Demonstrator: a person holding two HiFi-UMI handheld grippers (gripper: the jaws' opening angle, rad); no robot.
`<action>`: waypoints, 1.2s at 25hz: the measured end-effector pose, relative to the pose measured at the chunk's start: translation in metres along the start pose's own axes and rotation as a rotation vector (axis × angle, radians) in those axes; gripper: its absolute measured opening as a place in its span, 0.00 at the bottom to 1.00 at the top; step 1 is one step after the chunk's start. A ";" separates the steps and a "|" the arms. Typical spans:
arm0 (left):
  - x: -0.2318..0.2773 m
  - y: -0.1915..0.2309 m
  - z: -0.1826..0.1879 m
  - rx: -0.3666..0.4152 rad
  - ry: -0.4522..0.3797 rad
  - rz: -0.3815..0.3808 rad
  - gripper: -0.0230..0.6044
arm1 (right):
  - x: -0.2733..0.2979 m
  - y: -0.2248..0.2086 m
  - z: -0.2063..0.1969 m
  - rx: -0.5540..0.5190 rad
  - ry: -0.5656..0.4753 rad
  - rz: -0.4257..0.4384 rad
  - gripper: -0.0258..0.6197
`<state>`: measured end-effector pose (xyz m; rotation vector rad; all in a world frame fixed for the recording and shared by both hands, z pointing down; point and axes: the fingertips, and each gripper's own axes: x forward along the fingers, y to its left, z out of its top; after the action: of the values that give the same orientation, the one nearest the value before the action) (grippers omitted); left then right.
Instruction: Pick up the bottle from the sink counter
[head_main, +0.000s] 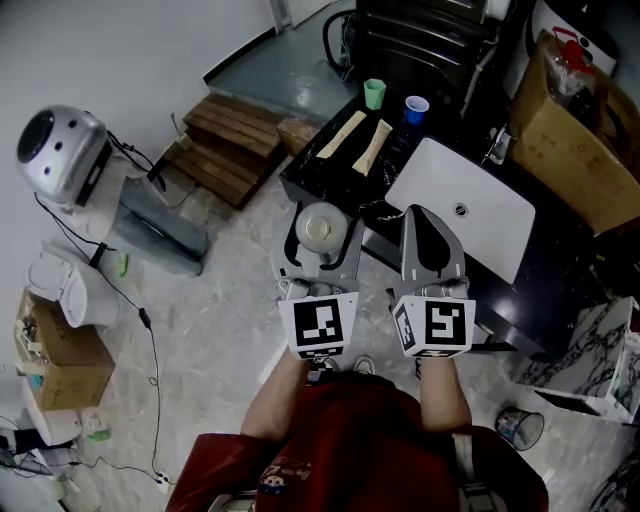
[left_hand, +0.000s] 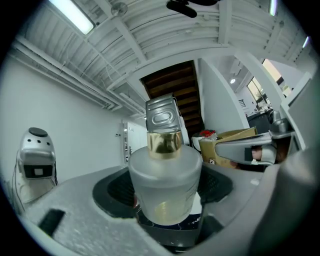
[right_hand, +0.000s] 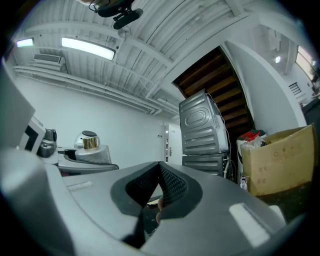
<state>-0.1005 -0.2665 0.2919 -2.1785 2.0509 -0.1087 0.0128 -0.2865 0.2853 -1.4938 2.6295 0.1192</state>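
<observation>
Left gripper (head_main: 320, 240) jaws clamped on bottle (left_hand: 165, 175), probably clear of worktop (head_main: 318, 180); carry it upright, level. Right gripper (right_hand: 159, 192) jaws together, empty.

Black sink counter (head_main: 312, 176) with white basin (head_main: 470, 215), green cup (head_main: 374, 93), blue cup (head_main: 416, 108), two pale strips (head_main: 342, 135).

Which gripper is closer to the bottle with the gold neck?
Left. The left gripper has the bottle clamped between its jaws. The right gripper is off to the bottle's right, shut and empty, not touching it.
</observation>
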 end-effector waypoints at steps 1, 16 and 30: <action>-0.001 0.003 0.002 -0.001 -0.010 -0.007 0.58 | 0.001 0.003 0.002 -0.005 -0.005 -0.004 0.04; -0.020 0.036 0.024 0.013 -0.158 -0.003 0.58 | 0.007 0.043 0.019 -0.059 -0.061 -0.022 0.04; -0.023 0.055 0.018 -0.010 -0.120 0.009 0.58 | 0.009 0.059 0.021 -0.068 -0.056 -0.006 0.04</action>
<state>-0.1533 -0.2457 0.2669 -2.1256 1.9995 0.0328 -0.0417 -0.2614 0.2634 -1.4957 2.6023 0.2489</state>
